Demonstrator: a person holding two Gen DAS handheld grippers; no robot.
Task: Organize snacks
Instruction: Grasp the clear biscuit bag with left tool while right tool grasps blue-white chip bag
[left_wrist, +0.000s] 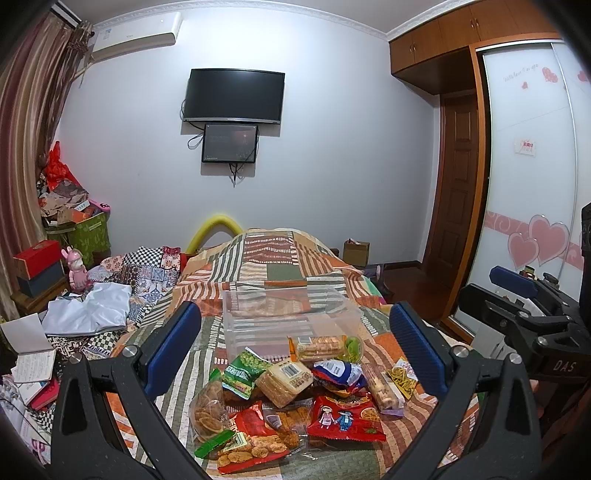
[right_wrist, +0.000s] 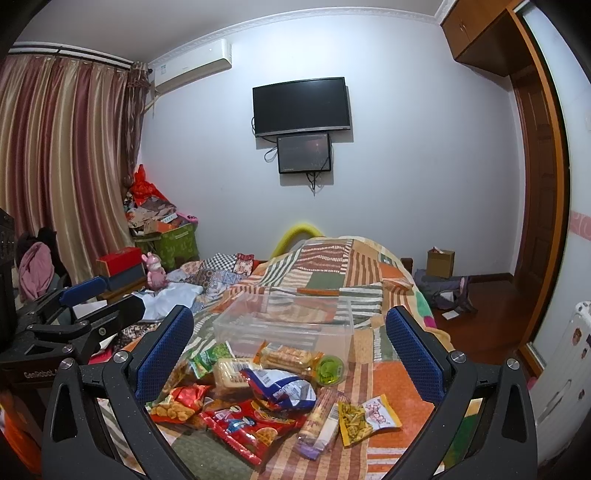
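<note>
We hold both grippers above a bed covered with a patchwork quilt (left_wrist: 280, 258), and each one stands wide apart with nothing between its blue pads. Our left gripper (left_wrist: 295, 347) frames the heap of snacks (left_wrist: 291, 398) that lies on the quilt just in front of a clear plastic box (left_wrist: 291, 314); the box sits upright and looks bare inside. Our right gripper (right_wrist: 290, 347) looks down on the same heap from a little further right. At the near edge of the box a long pack of biscuits (right_wrist: 290, 356) leans against its wall, with a small green cup (right_wrist: 330, 369) just beside it. In front of these lie a blue and white bag (right_wrist: 280, 387), a square pack of pale crackers (left_wrist: 284, 382), a green bag of peas (left_wrist: 243, 373), a red bag with cartoon children (left_wrist: 345, 419), a slim roll of biscuits (right_wrist: 319, 421) and a small yellow bag of sticks (right_wrist: 365, 419), which lies at the right of the heap, touching the roll. The packs overlap one another in the middle of the heap. On the far wall hangs a dark television (left_wrist: 234, 96) with a smaller screen (left_wrist: 229, 143) just under it.
</note>
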